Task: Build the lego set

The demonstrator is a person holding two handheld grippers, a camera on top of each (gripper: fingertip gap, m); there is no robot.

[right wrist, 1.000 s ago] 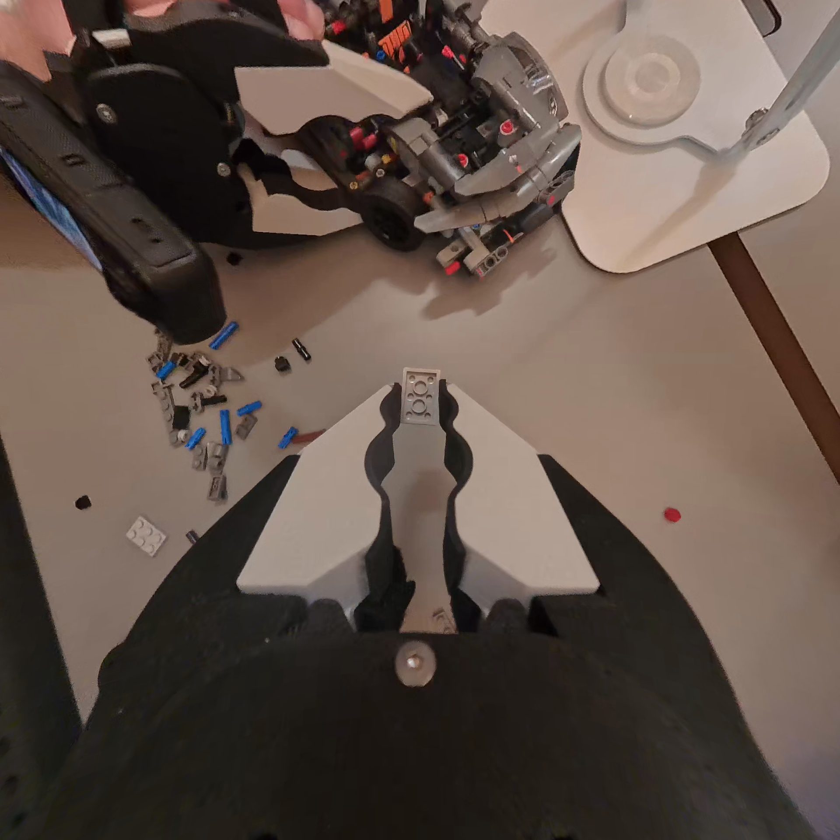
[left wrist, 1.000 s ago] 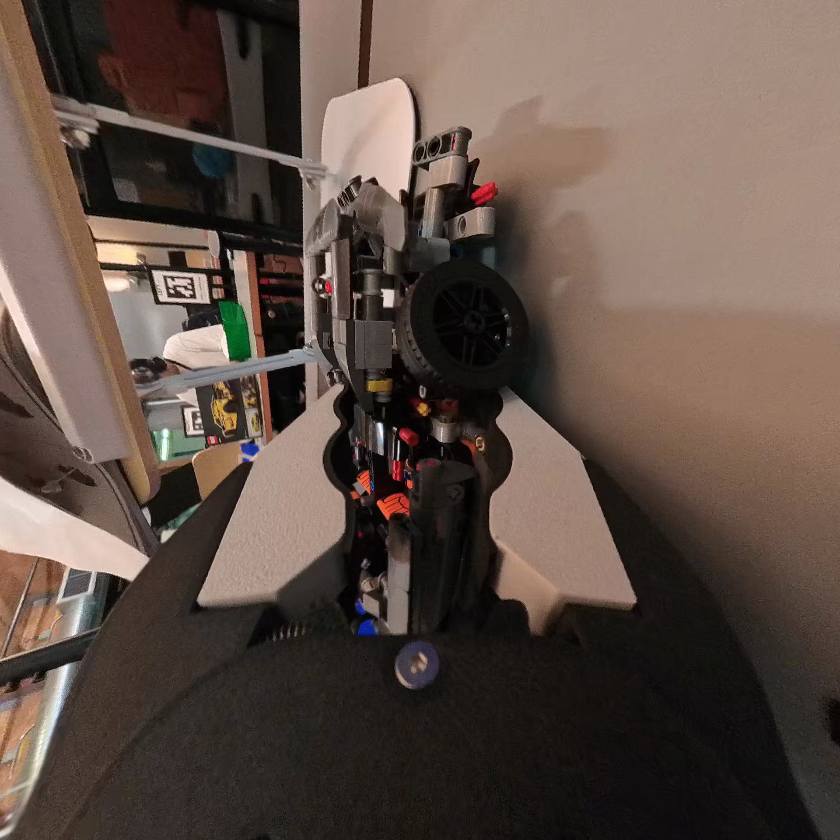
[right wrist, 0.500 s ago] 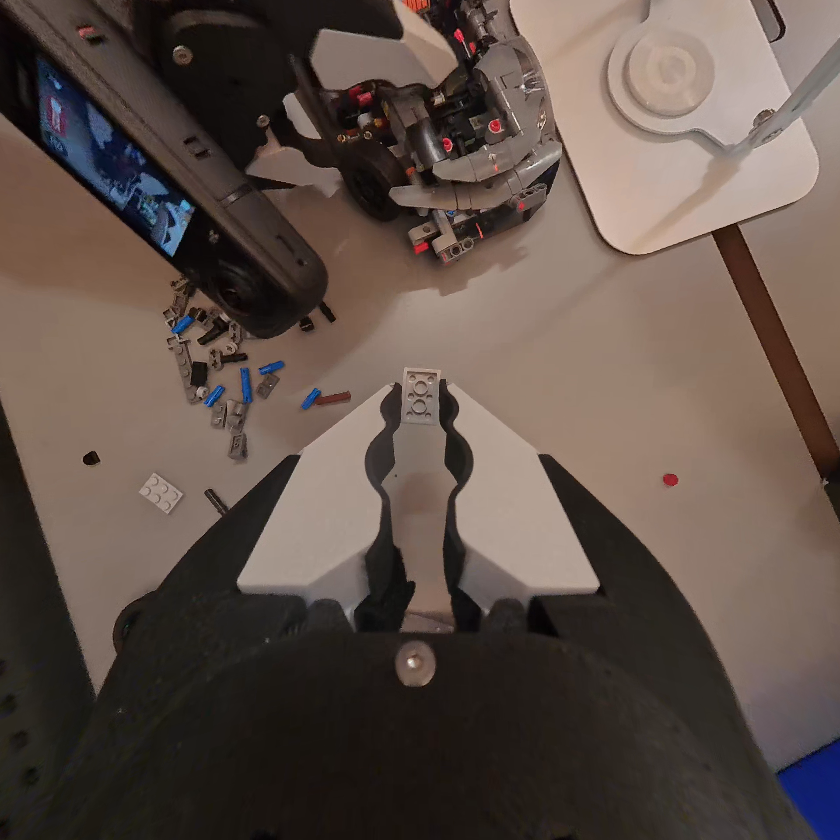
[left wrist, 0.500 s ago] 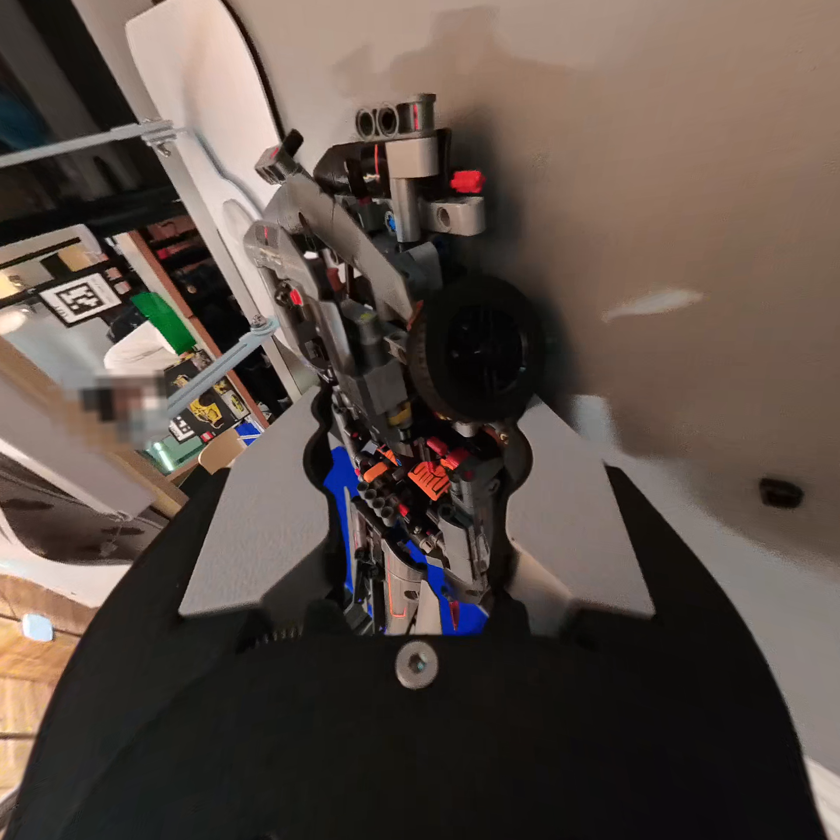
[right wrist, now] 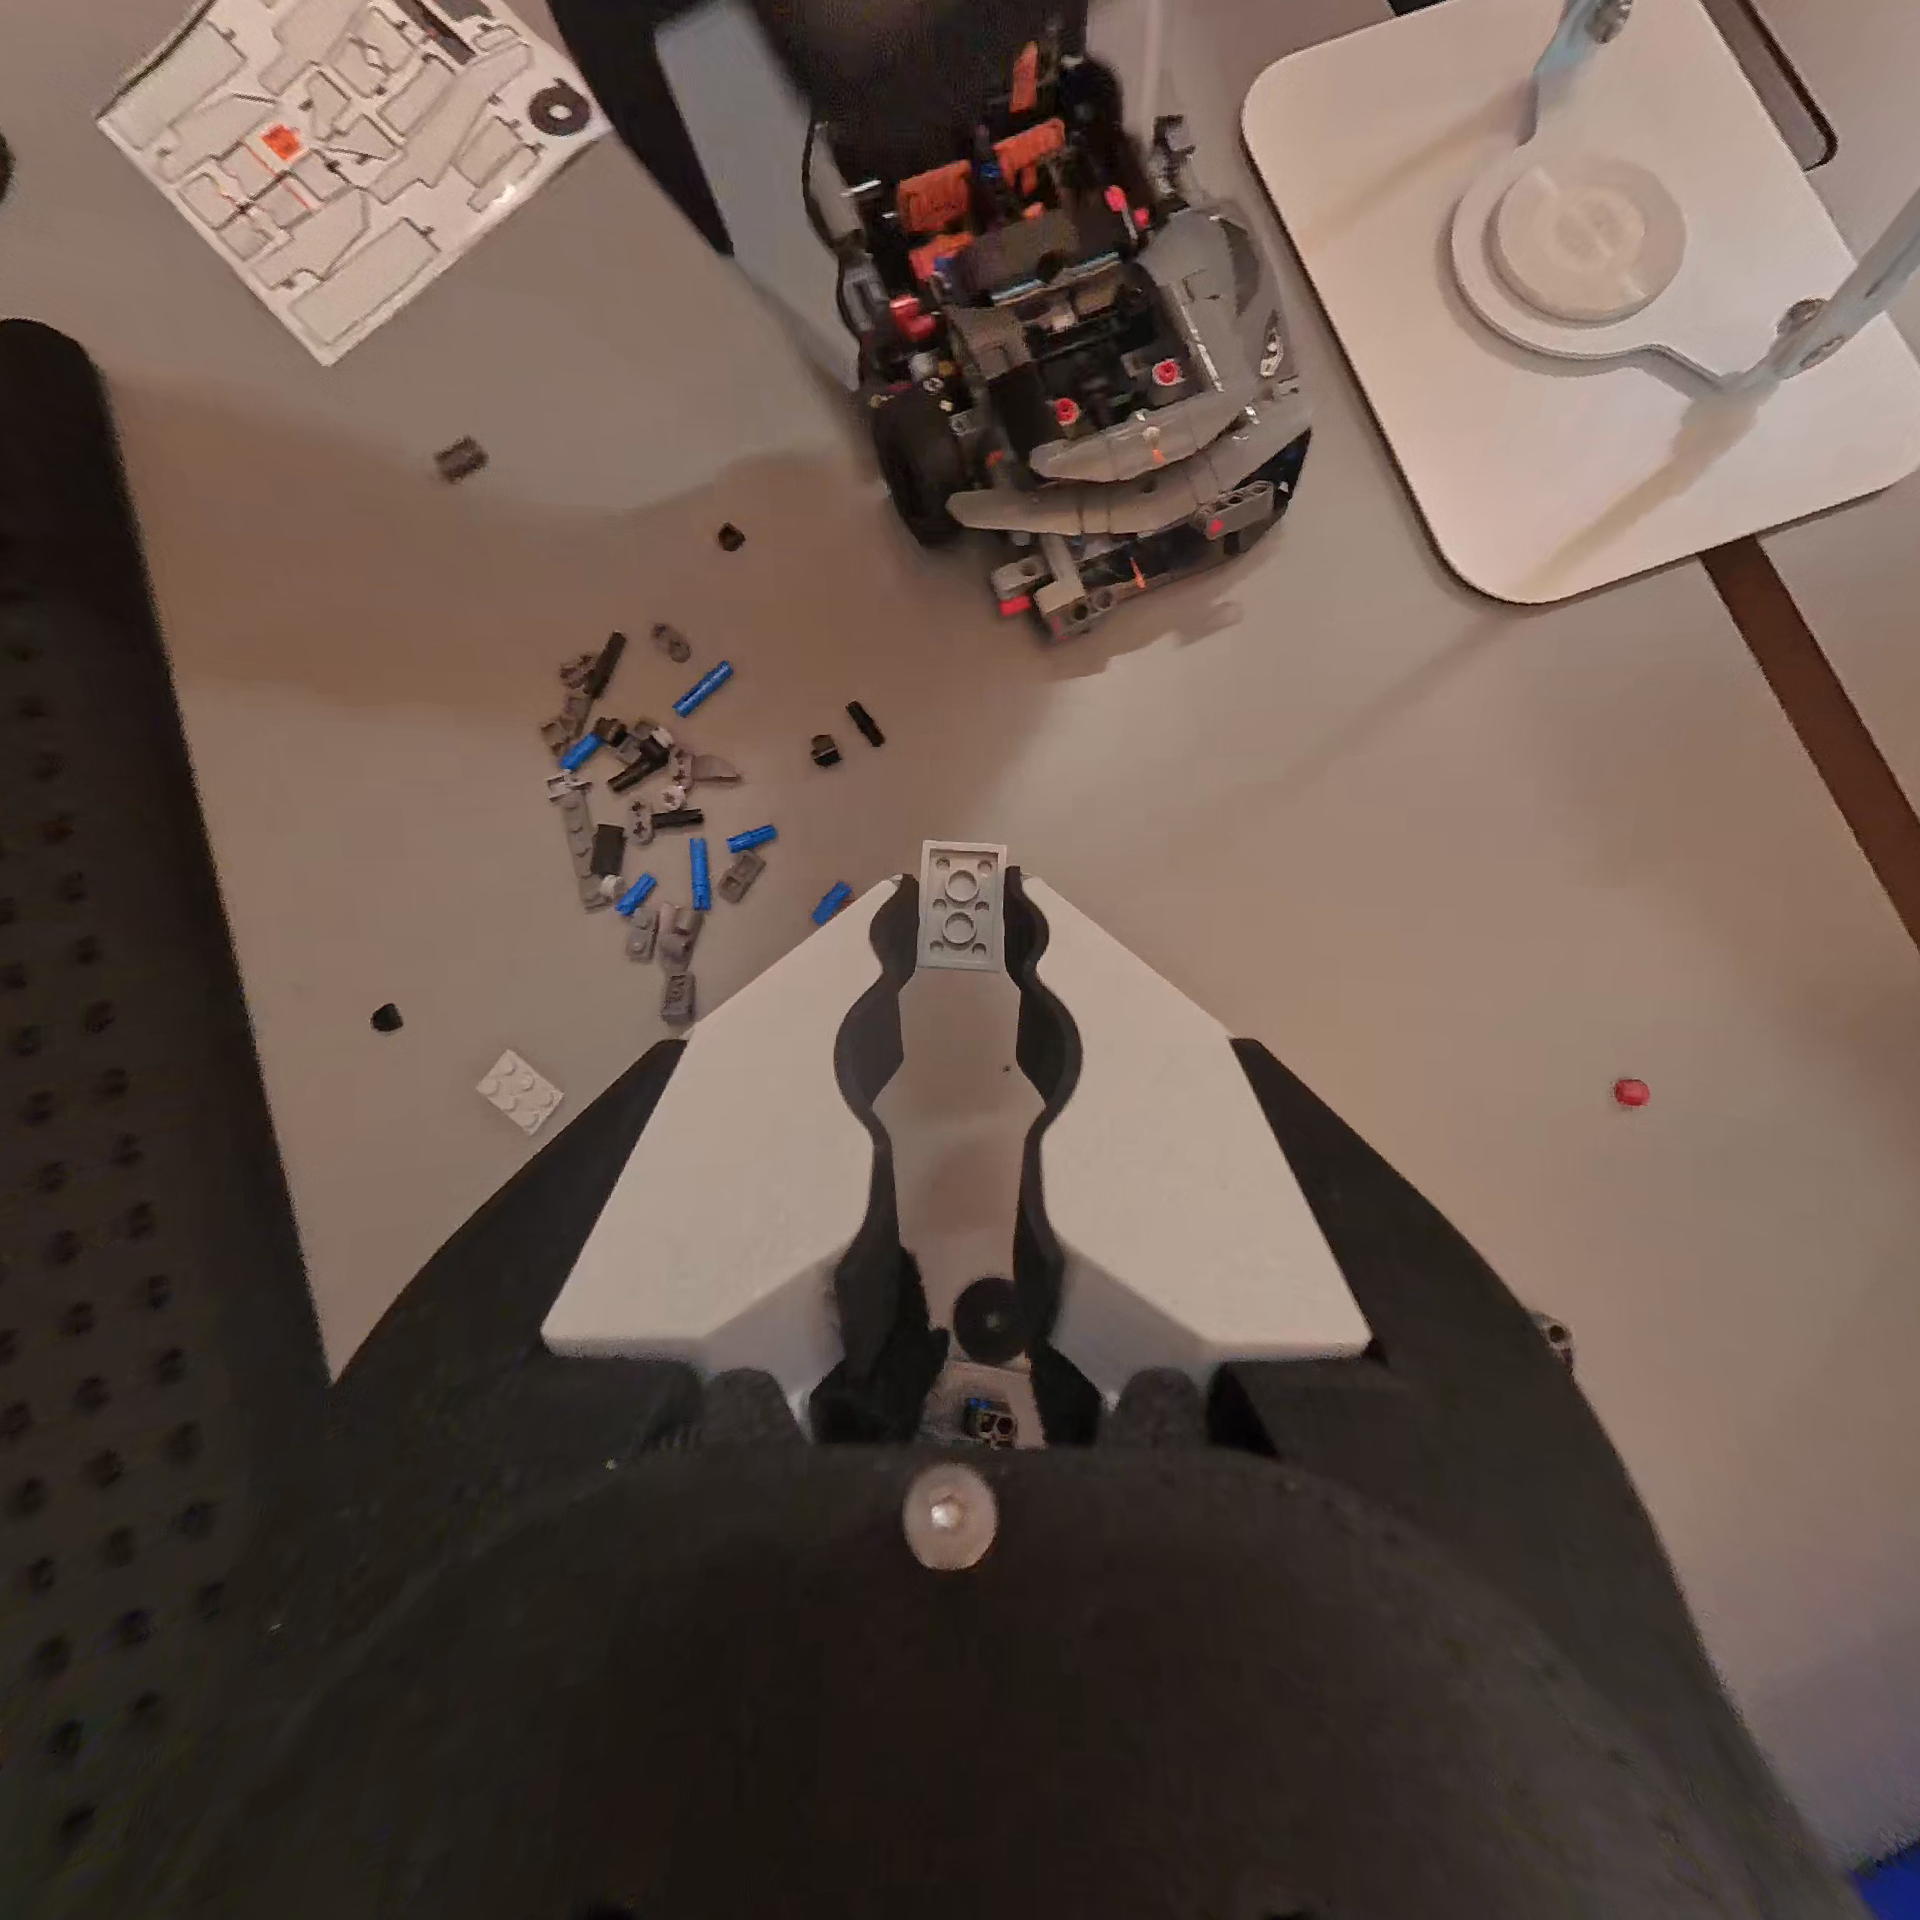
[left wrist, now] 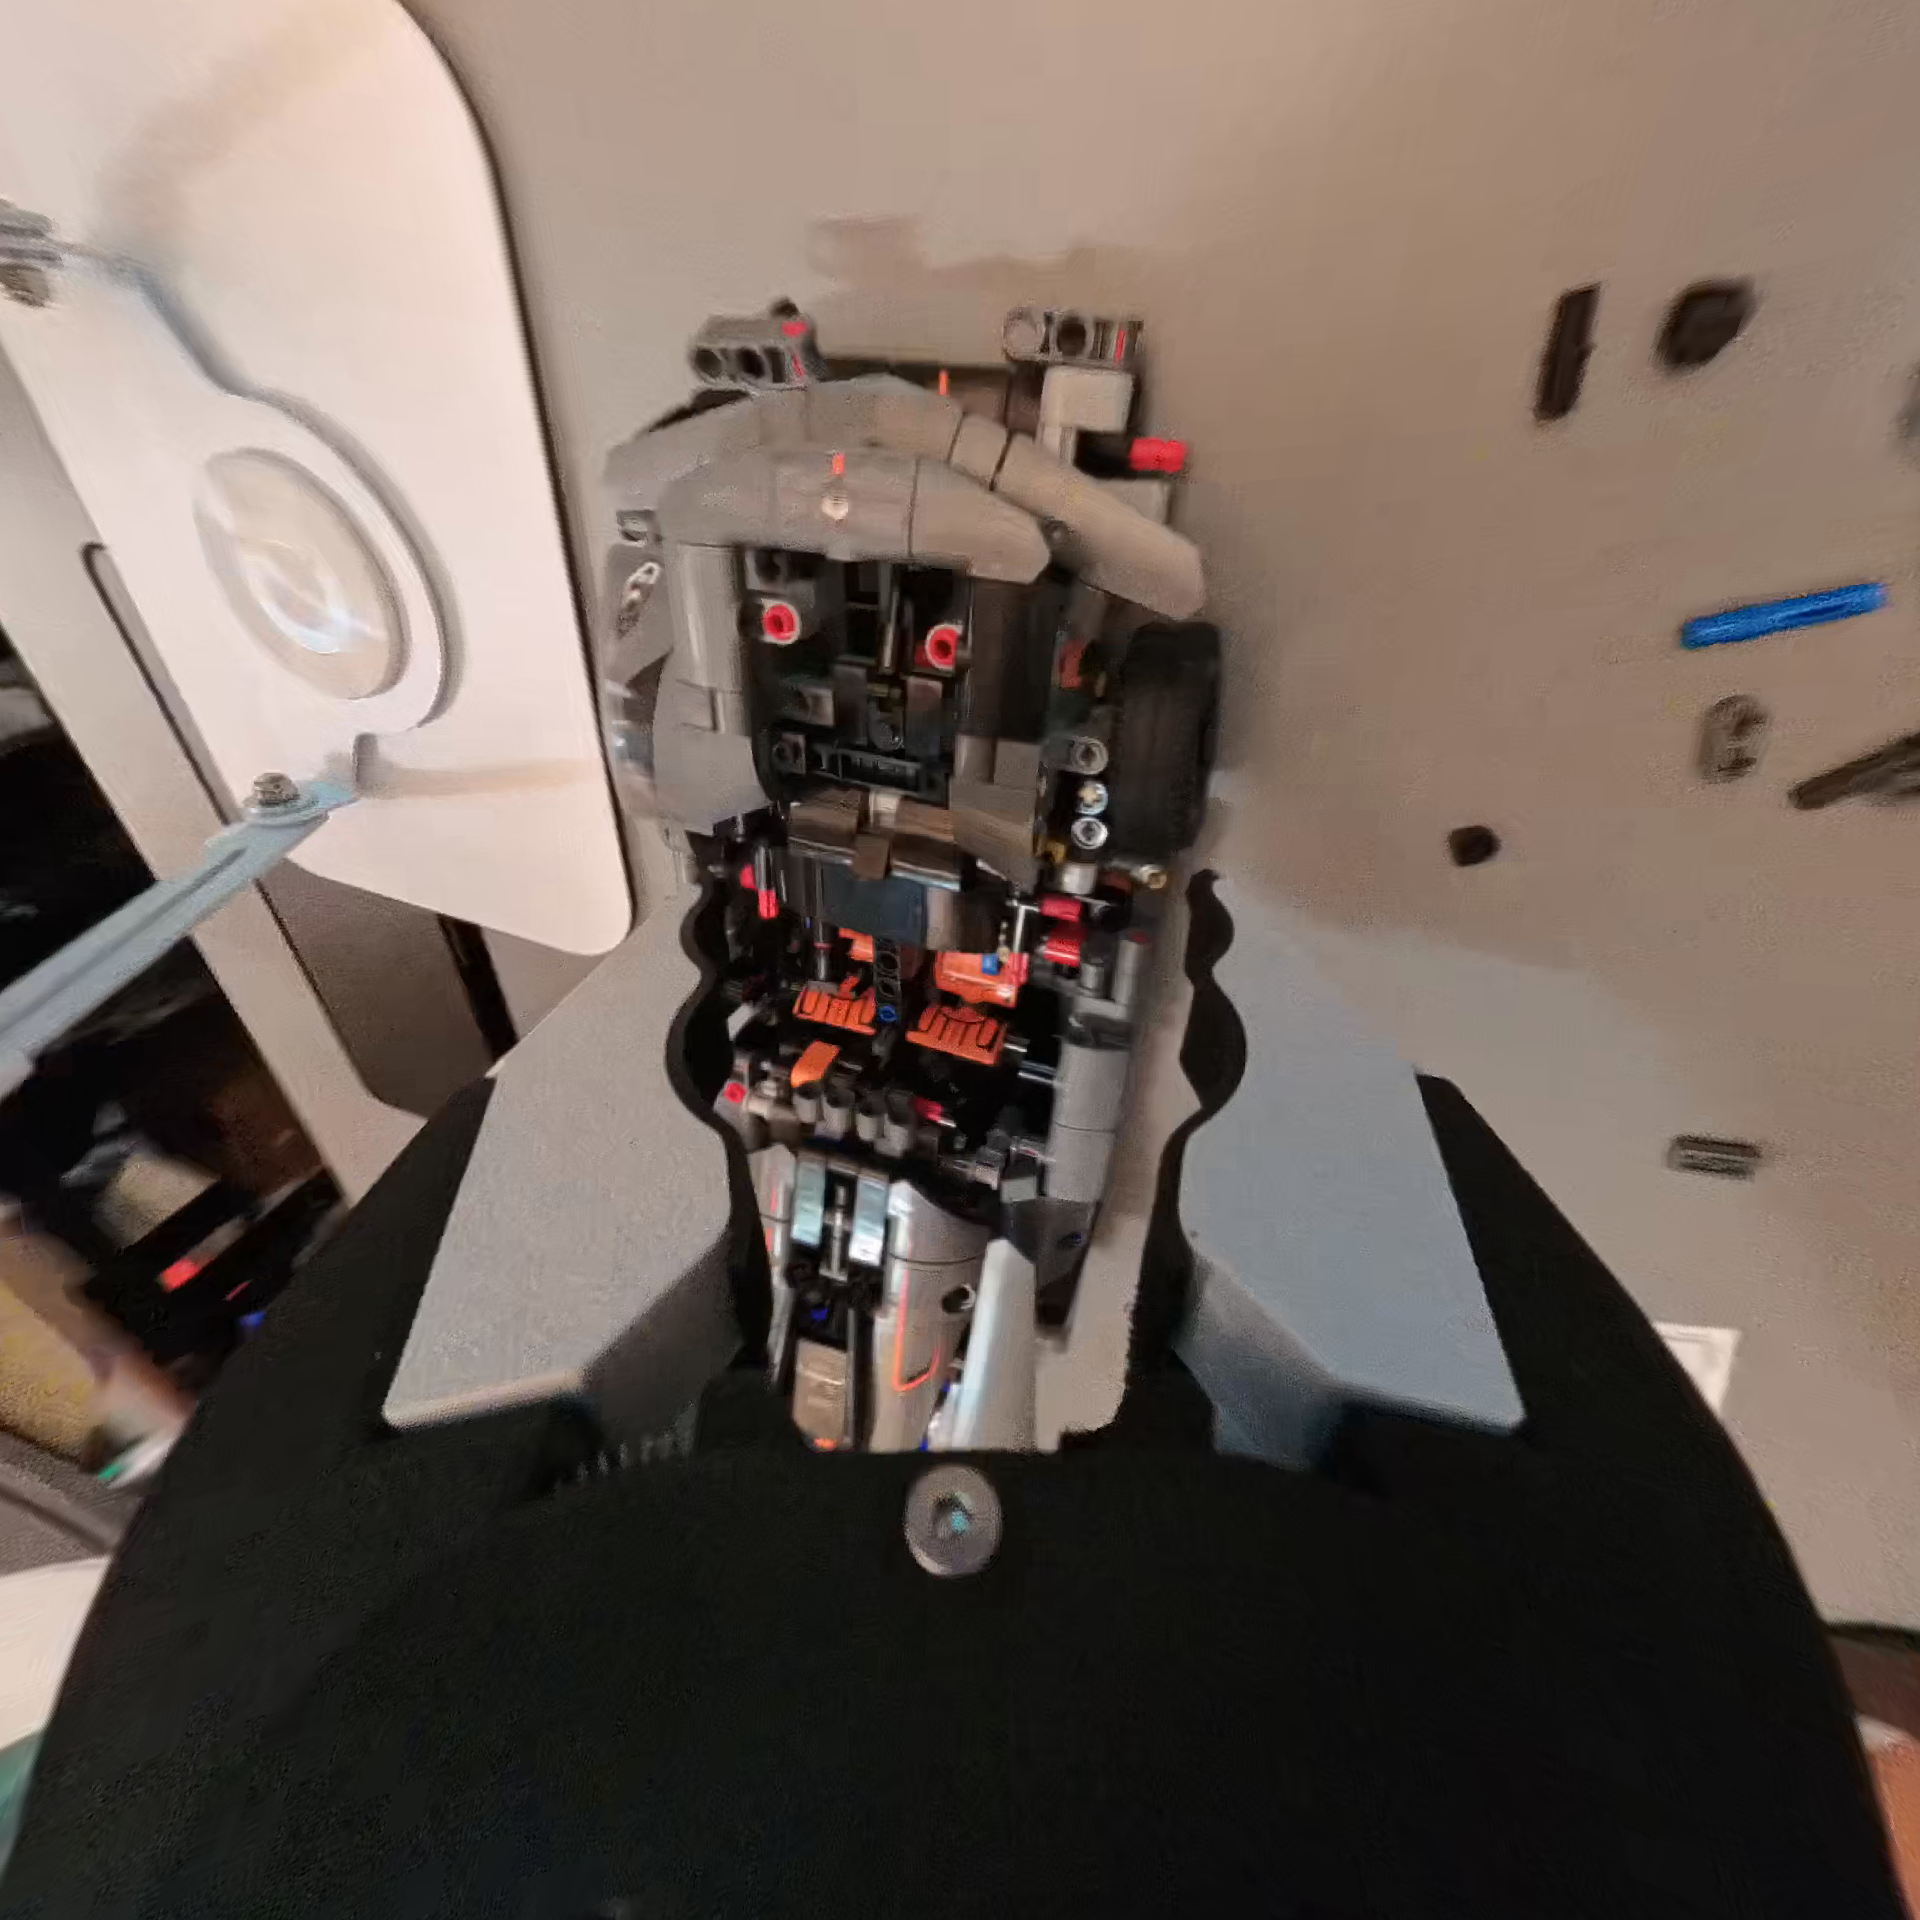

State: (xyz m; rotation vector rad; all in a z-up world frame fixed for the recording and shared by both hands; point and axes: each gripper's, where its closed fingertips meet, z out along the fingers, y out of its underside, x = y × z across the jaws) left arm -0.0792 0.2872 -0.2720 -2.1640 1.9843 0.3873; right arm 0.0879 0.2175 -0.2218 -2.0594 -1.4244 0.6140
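Observation:
The partly built grey and black lego car (left wrist: 904, 623) sits between my left gripper's (left wrist: 951, 904) fingers, nose pointing away, top side facing the camera. The left gripper is shut on its rear half. In the right wrist view the car (right wrist: 1081, 395) stands upright on the grey table (right wrist: 1351, 883), with the left gripper (right wrist: 727, 135) behind it. My right gripper (right wrist: 961, 888) is shut on a small light grey plate (right wrist: 963, 904) at its fingertips. It hovers above the table, nearer than the car.
A pile of small blue, grey and black pieces (right wrist: 655, 810) lies left of the right gripper, beside a white square plate (right wrist: 520, 1091). A red stud (right wrist: 1631, 1092) lies right. A sticker sheet (right wrist: 343, 156) is far left. A white stand base (right wrist: 1579, 281) is right of the car. Spacing between my two grippers at the tips: around 20 cm. The left gripper is farther from the red stud (right wrist: 1631, 1092), some 30 cm, than the right, some 20 cm.
The left gripper has rolled the car from lying on its side to upright, top facing the camera. The right gripper keeps the grey plate and has drawn back from the car.

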